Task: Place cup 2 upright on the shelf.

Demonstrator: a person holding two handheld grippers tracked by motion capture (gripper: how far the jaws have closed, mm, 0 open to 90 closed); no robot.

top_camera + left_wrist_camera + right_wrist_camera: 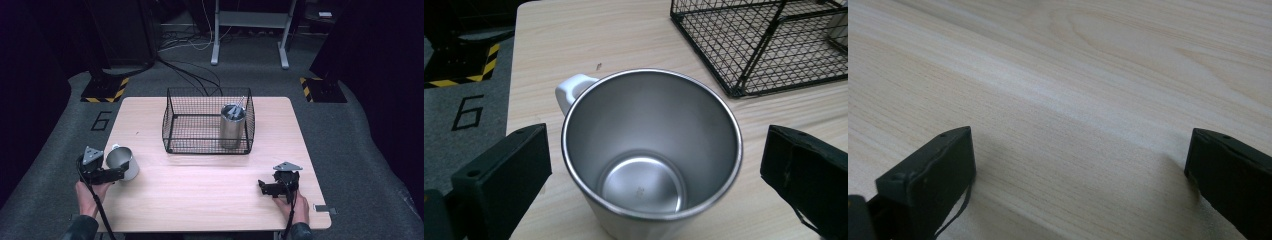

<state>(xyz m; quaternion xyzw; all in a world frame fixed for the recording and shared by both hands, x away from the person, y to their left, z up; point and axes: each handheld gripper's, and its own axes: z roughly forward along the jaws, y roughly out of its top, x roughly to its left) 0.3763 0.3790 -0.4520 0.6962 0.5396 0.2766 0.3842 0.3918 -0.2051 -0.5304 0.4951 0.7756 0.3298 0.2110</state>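
An empty steel mug [649,150] with a white handle [571,90] stands upright near the table's left edge [122,162]. My left gripper [651,150] is open, one jaw on each side of the mug and neither touching it; in the high view the left gripper [116,174] sits just left of and in front of the mug. My right gripper [263,187] is at the front right, open [1080,150], low over bare wood with nothing between its jaws.
A black wire basket [172,120] stands at the table's back centre, with a tall steel tumbler [232,125] in its right part and something thin sticking out of the tumbler. A small metal clip [325,208] lies at the front right corner. Bare wood [200,175] lies between the grippers.
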